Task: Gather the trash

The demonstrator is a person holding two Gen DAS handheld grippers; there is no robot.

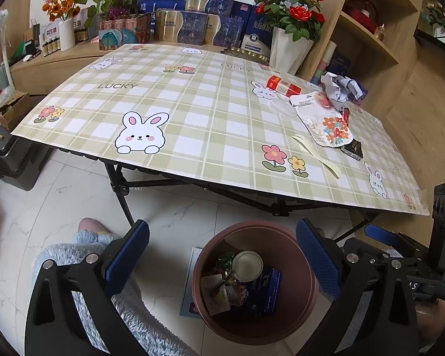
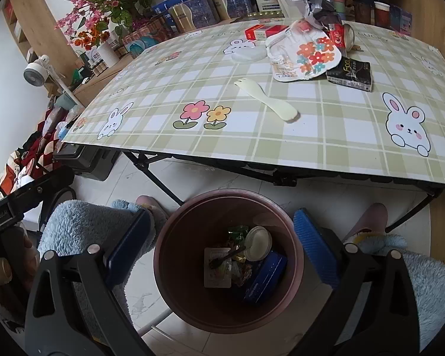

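1. Left gripper is hanging above the floor in front of the bench, its fingers standing wide apart with nothing between the pads.
2. Right gripper is hovering over the brown bin, fingers spread wide and holding nothing; the bin's mouth is showing in the gap.
3. The bin is sitting on the pale marble floor, just in front of the bench's near edge, between a person's knees in fluffy blue trousers.
4. Trash already lying in the bin: a round white cup, a dark blue box, a flat clear packet and a green wrapper.
5. Trash lying on the bench, grouped at its far right side: a red-and-white carton, a crumpled paper wad, a flattened clear pack with printed flowers, a small black box touching that pack's edge, and a red can on its side behind it.
6. A cream plastic spork is lying alone, nearer the front edge than the pile, well apart from both grippers.
7. A clear round lid is resting beside the flowered pack.
8. The bench cover is a green plaid print with rabbits and flowers.
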